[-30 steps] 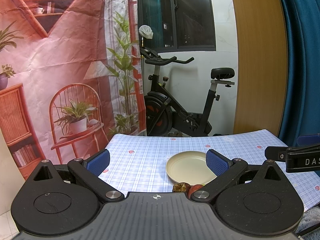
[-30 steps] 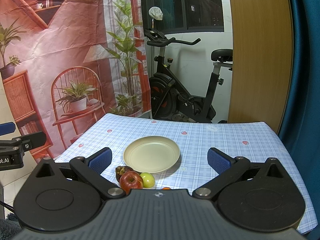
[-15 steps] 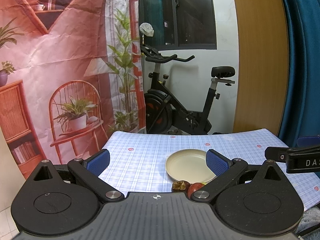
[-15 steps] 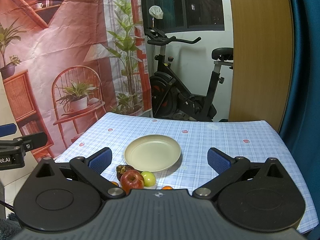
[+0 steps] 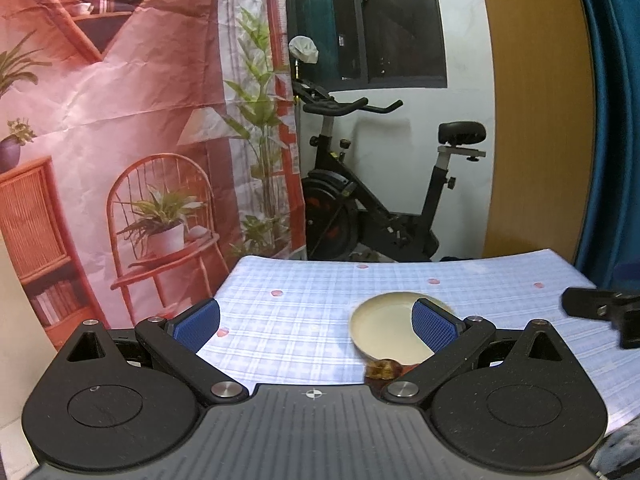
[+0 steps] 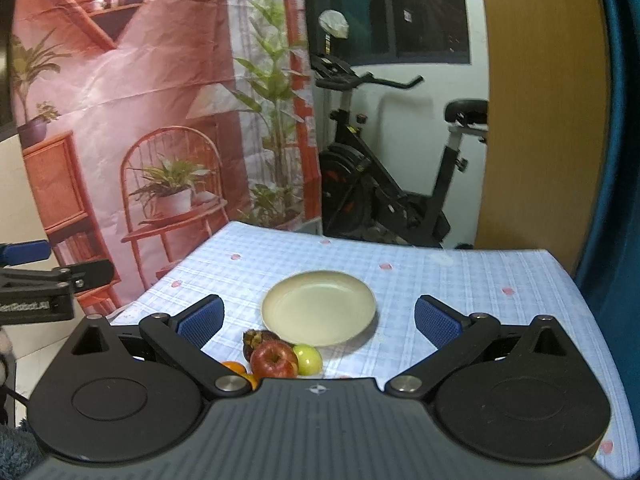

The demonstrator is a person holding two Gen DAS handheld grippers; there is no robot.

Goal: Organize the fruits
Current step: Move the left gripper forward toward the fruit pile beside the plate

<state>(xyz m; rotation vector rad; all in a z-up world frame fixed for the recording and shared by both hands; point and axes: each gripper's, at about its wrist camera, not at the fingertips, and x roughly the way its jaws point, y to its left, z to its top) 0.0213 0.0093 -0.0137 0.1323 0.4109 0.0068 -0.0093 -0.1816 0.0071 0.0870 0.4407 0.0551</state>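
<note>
A cream plate [image 6: 319,307] lies bare in the middle of the checked tablecloth [image 6: 460,280]. Just in front of it, fruits huddle together: a dark mangosteen [image 6: 260,339], a red apple [image 6: 275,359], a yellow-green fruit [image 6: 307,359] and an orange [image 6: 234,367]. My right gripper [image 6: 318,318] hangs open above the table's near edge, nothing between its blue pads [image 6: 434,321]. In the left wrist view the plate [image 5: 384,326] sits to the right, with the mangosteen [image 5: 384,369] partly hidden. My left gripper [image 5: 316,320] is open too and holds nothing.
An exercise bike [image 6: 384,176] stands beyond the table's far edge. A printed pink backdrop [image 6: 140,100] hangs to the left, a wooden panel [image 6: 536,100] and blue curtain [image 6: 618,140] to the right. The other gripper shows at the left border [image 6: 52,280].
Both views have tipped slightly, so the plate and fruits sit a little higher in the right wrist view. Neither gripper has opened or shut. The fruits have not moved.
</note>
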